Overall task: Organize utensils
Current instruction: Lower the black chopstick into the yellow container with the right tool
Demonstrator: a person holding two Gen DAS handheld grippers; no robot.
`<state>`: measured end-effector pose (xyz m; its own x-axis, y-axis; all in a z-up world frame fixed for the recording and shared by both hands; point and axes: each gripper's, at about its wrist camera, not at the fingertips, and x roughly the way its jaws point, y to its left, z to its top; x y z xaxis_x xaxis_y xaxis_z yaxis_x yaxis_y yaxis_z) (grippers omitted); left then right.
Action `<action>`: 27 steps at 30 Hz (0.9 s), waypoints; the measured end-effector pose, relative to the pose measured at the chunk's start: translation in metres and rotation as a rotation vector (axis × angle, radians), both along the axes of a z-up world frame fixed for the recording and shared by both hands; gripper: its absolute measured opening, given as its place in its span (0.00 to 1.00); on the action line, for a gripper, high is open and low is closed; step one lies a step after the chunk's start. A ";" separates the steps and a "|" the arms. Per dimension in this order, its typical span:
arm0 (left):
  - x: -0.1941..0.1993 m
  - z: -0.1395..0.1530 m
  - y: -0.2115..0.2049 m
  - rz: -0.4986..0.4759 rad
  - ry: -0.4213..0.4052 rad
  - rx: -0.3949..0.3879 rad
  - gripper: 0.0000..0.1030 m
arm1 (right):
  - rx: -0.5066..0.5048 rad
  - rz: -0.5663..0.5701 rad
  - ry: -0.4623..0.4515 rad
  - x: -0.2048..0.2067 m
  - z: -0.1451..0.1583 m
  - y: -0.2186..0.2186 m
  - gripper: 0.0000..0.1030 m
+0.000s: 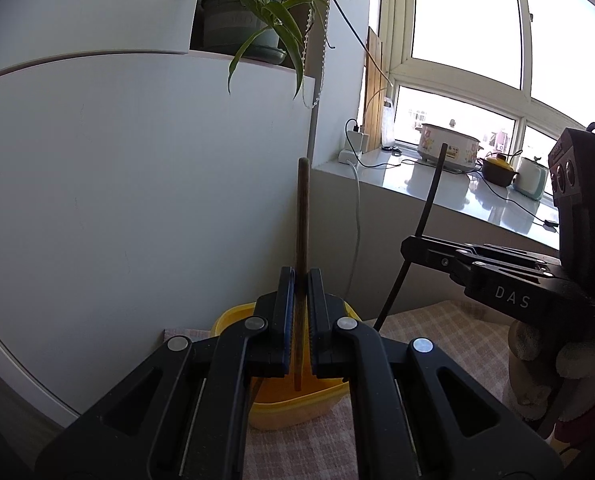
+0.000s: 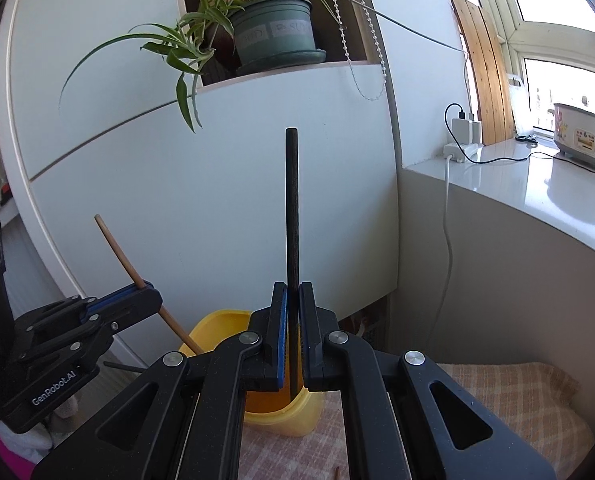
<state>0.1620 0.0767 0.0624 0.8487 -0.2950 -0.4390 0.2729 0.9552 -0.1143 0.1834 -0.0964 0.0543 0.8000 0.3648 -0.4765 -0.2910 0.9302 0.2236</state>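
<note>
Both sticks poised over the yellow tub [image 2: 281, 412] on the checked cloth [image 2: 497, 396].
Left gripper [image 1: 300, 312] pinches a brown chopstick [image 1: 302, 216], right gripper [image 2: 293, 328] a black chopstick [image 2: 291, 200]; tips reach the tub mouth, release remains.

Left gripper [image 1: 300, 280] clamped on an upright brown wooden chopstick [image 1: 302, 216], lower tip inside the yellow container [image 1: 297, 410] on the checked cloth [image 1: 437, 332]. At right, right gripper [image 1: 411, 246] pinching a slanted black chopstick [image 1: 431, 196], lower end near the container's rim. Behind: white cabinet [image 1: 137, 180], potted spider plant [image 1: 257, 16], windowsill [image 1: 457, 188] with floral cooker [image 1: 449, 146].
</note>
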 end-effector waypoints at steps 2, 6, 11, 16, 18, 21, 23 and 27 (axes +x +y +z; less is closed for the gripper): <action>-0.001 -0.001 0.000 0.004 -0.004 0.003 0.04 | -0.006 0.002 0.005 -0.002 -0.003 0.001 0.04; -0.004 -0.004 0.001 0.005 -0.007 0.002 0.04 | -0.021 0.002 0.007 -0.006 -0.007 0.002 0.04; -0.003 -0.006 0.005 0.005 -0.010 -0.009 0.04 | -0.035 0.003 0.012 -0.006 -0.013 0.006 0.04; 0.001 -0.013 0.010 0.003 -0.001 -0.032 0.04 | -0.070 0.009 0.012 -0.004 -0.019 0.016 0.04; 0.003 -0.014 0.012 0.003 0.003 -0.040 0.04 | -0.080 0.013 0.015 -0.003 -0.021 0.019 0.04; 0.005 -0.016 0.016 0.004 0.005 -0.051 0.04 | -0.096 0.016 0.020 -0.002 -0.025 0.023 0.04; 0.005 -0.016 0.019 0.005 0.005 -0.059 0.04 | -0.104 0.013 0.025 -0.001 -0.027 0.024 0.04; 0.007 -0.019 0.022 0.008 0.007 -0.066 0.04 | -0.109 0.007 0.035 -0.001 -0.032 0.024 0.04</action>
